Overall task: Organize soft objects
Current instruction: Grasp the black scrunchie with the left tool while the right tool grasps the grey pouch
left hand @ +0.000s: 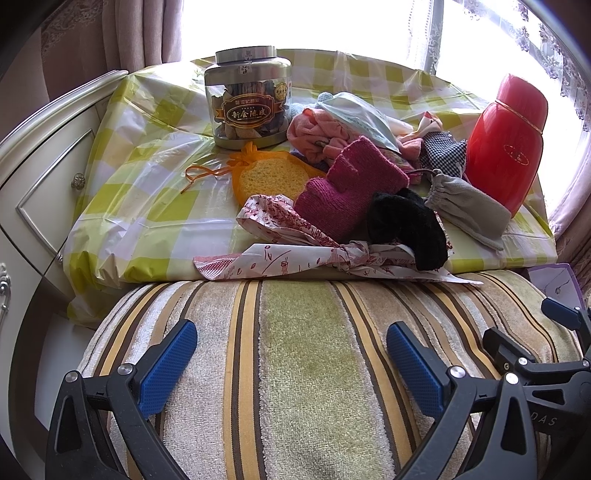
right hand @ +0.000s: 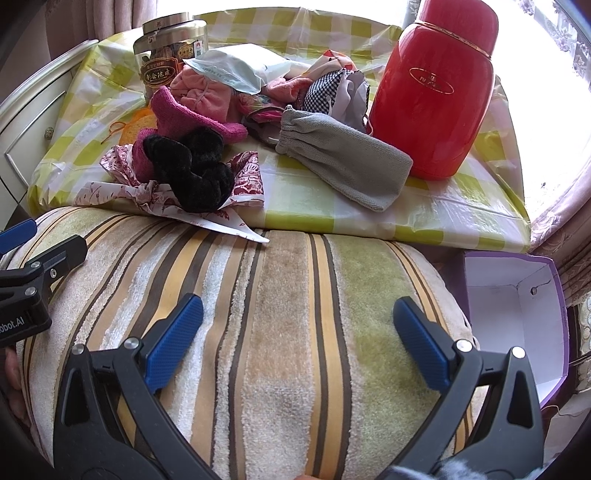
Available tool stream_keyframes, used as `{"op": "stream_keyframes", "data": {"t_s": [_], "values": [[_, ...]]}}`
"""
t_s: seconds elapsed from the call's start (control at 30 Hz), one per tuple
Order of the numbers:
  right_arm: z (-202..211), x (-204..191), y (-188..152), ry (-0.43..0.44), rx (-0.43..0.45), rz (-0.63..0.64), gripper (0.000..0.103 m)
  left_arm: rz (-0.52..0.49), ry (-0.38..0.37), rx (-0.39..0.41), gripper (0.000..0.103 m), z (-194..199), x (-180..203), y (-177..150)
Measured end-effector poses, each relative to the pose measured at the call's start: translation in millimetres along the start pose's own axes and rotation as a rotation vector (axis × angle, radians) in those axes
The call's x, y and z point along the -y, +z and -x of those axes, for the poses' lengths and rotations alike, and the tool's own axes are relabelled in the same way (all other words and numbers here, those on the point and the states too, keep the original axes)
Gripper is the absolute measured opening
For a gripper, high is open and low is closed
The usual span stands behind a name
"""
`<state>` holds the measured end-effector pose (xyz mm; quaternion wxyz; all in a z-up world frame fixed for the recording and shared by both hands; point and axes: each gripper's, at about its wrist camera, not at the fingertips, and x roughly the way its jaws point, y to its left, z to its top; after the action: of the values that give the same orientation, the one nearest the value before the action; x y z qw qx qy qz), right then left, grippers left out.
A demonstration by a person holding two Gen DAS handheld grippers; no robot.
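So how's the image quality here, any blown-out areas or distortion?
Left wrist view: window blown out white, fisheye bends the cabinet. Right wrist view: backlit glare top right, sheen on the checked cover; pile stays sharp.

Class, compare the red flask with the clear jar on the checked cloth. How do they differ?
The red flask is opaque plastic-looking; the clear jar shows dried contents inside. The flask narrows to a rounded top; the jar is squat with a flat metal lid. Both stand upright on the checked cloth, flanking the pile.

purple box [right hand: 517,317] is half cut off at the right edge, pink clothes [left hand: 314,133] mostly buried under the plastic bag [left hand: 354,114], jar [right hand: 166,59] label's too small to read
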<state>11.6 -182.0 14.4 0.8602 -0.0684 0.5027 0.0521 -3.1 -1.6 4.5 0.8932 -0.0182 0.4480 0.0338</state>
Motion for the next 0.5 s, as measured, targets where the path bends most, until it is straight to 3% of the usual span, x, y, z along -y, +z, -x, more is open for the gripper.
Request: {"op": "stream_keyframes", "data": {"t_s": [0.2,0.5], "values": [[2,12,12,0.14,-0.033,0.016,0.103,-0.019,-0.054,0.01,0.102,3,7,8],[-6,20,48,0.146,0.022,0.165,0.103,0.04,-0.259,-0.029,0.086,-14,20,36]]}}
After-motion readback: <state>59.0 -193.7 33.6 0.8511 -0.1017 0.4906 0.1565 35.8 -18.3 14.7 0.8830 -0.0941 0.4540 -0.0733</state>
